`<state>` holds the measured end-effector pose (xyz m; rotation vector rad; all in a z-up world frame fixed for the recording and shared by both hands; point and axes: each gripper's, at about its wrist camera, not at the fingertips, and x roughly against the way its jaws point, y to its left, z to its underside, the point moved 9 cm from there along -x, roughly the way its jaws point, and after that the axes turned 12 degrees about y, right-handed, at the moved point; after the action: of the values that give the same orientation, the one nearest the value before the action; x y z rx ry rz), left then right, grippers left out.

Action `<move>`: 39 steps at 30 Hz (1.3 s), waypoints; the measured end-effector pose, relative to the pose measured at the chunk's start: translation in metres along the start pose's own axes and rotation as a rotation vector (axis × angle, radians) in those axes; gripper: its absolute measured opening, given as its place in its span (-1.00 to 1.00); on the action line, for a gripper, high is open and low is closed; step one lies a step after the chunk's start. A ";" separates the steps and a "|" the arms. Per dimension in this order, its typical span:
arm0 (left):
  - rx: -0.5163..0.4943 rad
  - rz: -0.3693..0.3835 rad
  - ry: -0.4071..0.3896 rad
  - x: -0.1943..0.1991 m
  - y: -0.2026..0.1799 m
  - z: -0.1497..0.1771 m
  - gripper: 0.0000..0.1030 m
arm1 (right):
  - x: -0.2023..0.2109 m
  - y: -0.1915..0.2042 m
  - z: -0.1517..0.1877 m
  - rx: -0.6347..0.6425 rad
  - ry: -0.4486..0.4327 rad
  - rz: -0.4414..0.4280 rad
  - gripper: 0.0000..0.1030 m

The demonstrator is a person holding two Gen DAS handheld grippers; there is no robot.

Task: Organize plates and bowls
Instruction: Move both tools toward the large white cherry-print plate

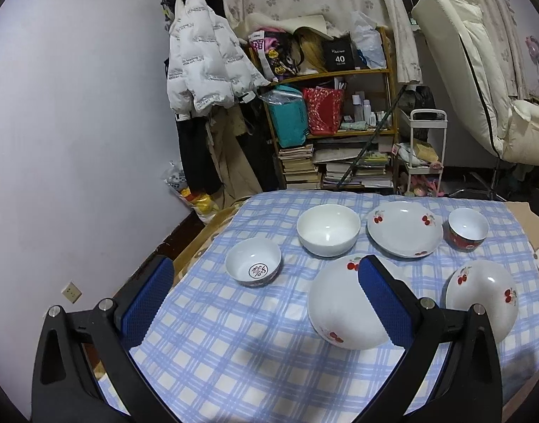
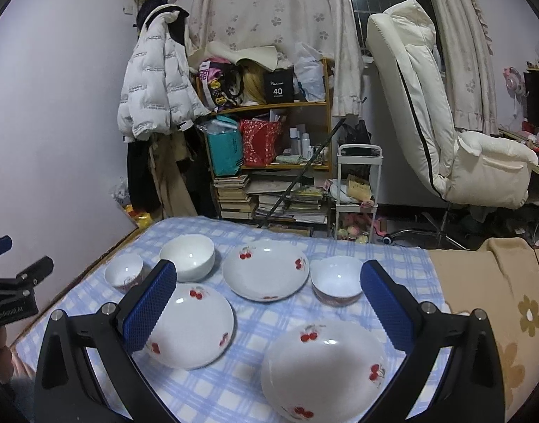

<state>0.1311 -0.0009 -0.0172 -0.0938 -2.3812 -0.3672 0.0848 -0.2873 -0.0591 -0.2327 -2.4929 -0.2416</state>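
Three white cherry-print plates lie on the blue checked cloth: a far one [image 1: 404, 228] [image 2: 266, 269], a near-left one [image 1: 343, 308] [image 2: 192, 326] and a near-right one [image 1: 481, 298] [image 2: 324, 368]. A plain white bowl [image 1: 328, 229] [image 2: 187, 256], a small bowl with a red mark inside [image 1: 253, 262] [image 2: 124, 272] and a red-sided bowl [image 1: 467, 228] [image 2: 336, 280] stand among them. My left gripper [image 1: 266, 289] is open and empty above the cloth, left of the near-left plate. My right gripper [image 2: 268, 292] is open and empty above the plates.
The checked cloth [image 1: 234, 352] covers a table; its left edge drops to the floor by the wall. A beige flowered blanket [image 2: 498, 289] lies to the right. A cluttered shelf [image 1: 326, 105], a white trolley [image 2: 356, 190] and a white chair [image 2: 446, 123] stand behind.
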 end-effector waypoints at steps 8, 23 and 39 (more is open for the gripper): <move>0.011 0.004 0.060 -0.027 0.002 -0.033 0.99 | -0.027 0.011 -0.021 0.018 0.016 0.003 1.00; 0.063 -0.003 0.215 -0.110 0.006 -0.025 0.99 | -0.095 0.028 -0.018 0.022 0.114 -0.031 1.00; 0.076 0.052 0.354 -0.183 -0.002 0.011 0.99 | -0.167 0.041 0.002 0.087 0.221 -0.017 1.00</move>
<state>0.2600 0.0068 -0.1477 -0.0503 -2.0358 -0.2457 0.2250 -0.2651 -0.1556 -0.1408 -2.2808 -0.1556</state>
